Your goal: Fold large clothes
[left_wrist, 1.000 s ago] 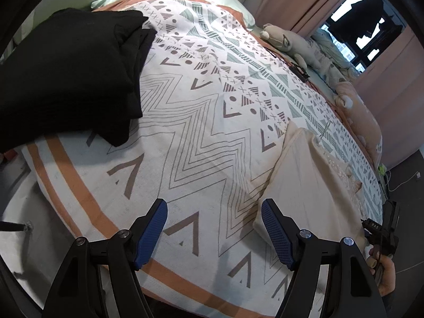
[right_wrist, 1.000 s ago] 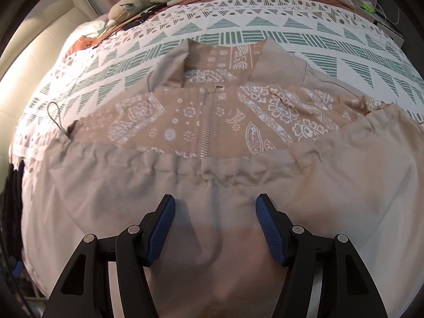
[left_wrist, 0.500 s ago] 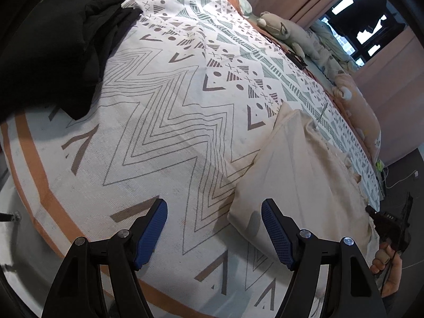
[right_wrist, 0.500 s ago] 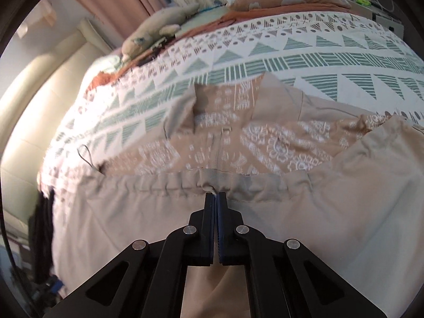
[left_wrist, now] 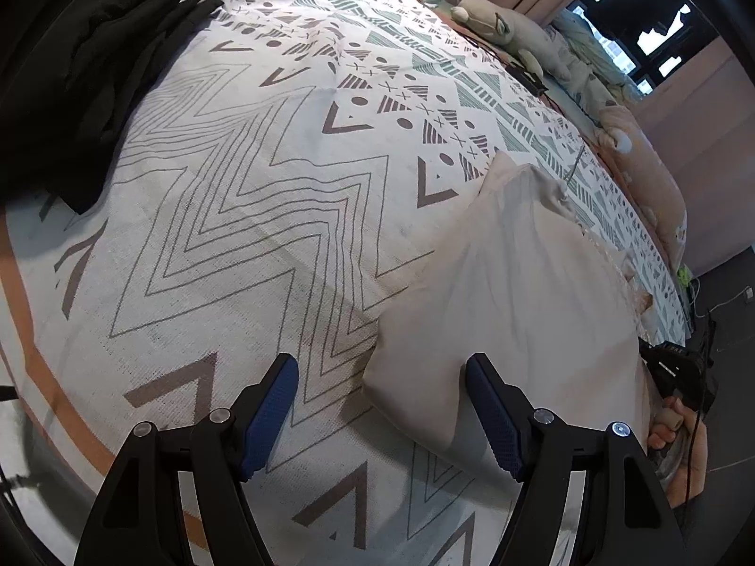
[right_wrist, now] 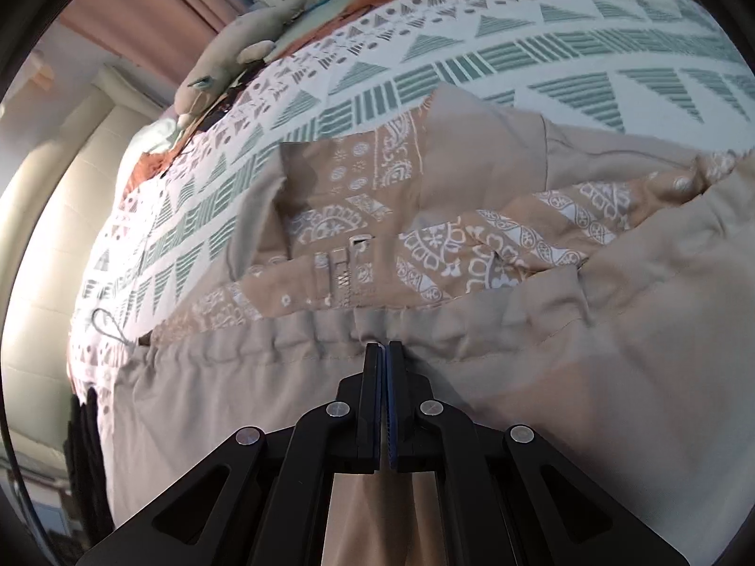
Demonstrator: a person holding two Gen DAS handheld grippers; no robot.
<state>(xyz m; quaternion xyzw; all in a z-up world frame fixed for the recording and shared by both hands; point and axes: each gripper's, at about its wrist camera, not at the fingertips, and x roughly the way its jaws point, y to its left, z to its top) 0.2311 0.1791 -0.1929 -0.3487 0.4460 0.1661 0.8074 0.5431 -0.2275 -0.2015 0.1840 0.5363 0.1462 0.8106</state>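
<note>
Already my right tongs (right_wrist: 383, 346) are pinched on the gathered hem of the beige jacket (right_wrist: 590, 377), which lies spread on the bed (left_wrist: 283, 198) near its foot edge. My left tongs (left_wrist: 381, 408) hover wide, holding nothing, with the jacket's lower corner (left_wrist: 410, 405) between their blue ribbed pads (left_wrist: 493, 417).

To fold cleanly, I judge the left should close on that corner so both grips lift the same edge level, then carry it toward the collar without twisting.

Cloth looks thin, matte and slack, puckered along the elastic hem; the tan lining (right_wrist: 424, 236) with white paisley print and a zipper (right_wrist: 347, 278) shows above. Beneath is a coarse-weave bedspread with zigzags and triangles. A pile of black clothes (left_wrist: 94, 80) sits well apart; plush toys (left_wrist: 500, 28) line the far side.
</note>
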